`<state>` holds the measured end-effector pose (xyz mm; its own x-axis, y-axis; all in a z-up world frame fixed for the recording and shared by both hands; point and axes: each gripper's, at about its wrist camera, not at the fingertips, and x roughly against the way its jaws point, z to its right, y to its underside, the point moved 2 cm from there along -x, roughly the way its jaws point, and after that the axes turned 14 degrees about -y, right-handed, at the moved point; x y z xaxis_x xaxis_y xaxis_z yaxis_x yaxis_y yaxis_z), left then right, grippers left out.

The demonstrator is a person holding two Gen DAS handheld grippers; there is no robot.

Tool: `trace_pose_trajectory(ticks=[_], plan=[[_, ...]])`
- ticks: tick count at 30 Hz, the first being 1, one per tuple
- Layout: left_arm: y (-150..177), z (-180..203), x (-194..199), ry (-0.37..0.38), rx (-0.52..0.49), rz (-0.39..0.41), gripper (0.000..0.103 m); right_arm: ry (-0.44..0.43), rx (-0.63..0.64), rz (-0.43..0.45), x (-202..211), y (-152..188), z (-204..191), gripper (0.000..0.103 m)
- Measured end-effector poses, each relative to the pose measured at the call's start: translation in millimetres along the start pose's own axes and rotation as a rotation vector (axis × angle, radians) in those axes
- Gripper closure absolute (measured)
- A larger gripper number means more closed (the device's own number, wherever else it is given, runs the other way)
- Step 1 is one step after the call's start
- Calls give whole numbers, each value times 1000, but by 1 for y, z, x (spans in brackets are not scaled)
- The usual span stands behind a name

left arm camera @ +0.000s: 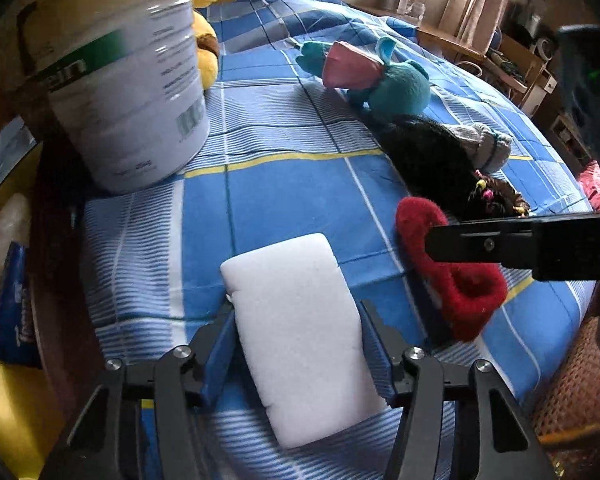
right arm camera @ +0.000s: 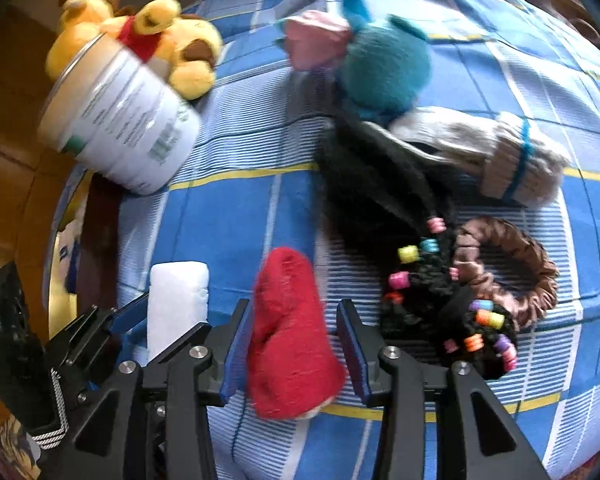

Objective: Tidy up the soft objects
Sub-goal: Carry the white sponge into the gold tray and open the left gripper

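Note:
A white foam sponge (left arm camera: 300, 336) lies on the blue checked bedsheet (left arm camera: 284, 200) between the fingers of my left gripper (left arm camera: 298, 320), which closes on its sides. It also shows in the right wrist view (right arm camera: 176, 304). A red fuzzy scrunchie (right arm camera: 292, 332) lies between the fingers of my right gripper (right arm camera: 294, 322), whose jaws stand apart with gaps on both sides. The scrunchie shows in the left wrist view (left arm camera: 452, 272) partly under the right gripper's finger (left arm camera: 500, 244). A white tin can (left arm camera: 128, 92) stands at the bed's left edge.
A teal plush with pink cloth (right arm camera: 364, 60), a yellow bear plush (right arm camera: 148, 40), black hair piece (right arm camera: 372, 184), grey sock (right arm camera: 500, 152), beaded black band (right arm camera: 452, 312) and brown scrunchie (right arm camera: 512, 264) lie on the bed. A desk with clutter (left arm camera: 512, 52) stands beyond.

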<state>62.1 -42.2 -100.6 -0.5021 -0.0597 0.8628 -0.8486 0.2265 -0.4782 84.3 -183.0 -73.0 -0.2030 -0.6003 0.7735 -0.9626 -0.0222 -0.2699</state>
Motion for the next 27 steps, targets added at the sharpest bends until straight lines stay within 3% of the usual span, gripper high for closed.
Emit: trace_pose_trajectory(ticks=[2, 8, 9, 10, 11, 13, 19, 27], plan=[[5, -2, 4, -3, -10, 12, 44, 7, 28, -19, -4, 2, -6, 47], [4, -2, 6, -6, -18, 36, 44, 113, 89, -98, -21, 12, -14, 47], [4, -1, 8, -7, -21, 41, 44, 136, 98, -100, -22, 12, -15, 50], [4, -1, 10, -8, -25, 48, 45, 172, 105, -101, -24, 13, -16, 64], [5, 0, 13, -8, -30, 61, 45, 197, 113, -98, -24, 13, -16, 69], [6, -1, 20, -4, -35, 85, 45, 204, 125, -90, -24, 14, -18, 74], [6, -14, 49, 24, -12, 155, 45, 186, 110, -98, -32, 15, -18, 71], [3, -74, 89, 3, 135, 224, 45, 177, 103, -99, -35, 14, -17, 69]])
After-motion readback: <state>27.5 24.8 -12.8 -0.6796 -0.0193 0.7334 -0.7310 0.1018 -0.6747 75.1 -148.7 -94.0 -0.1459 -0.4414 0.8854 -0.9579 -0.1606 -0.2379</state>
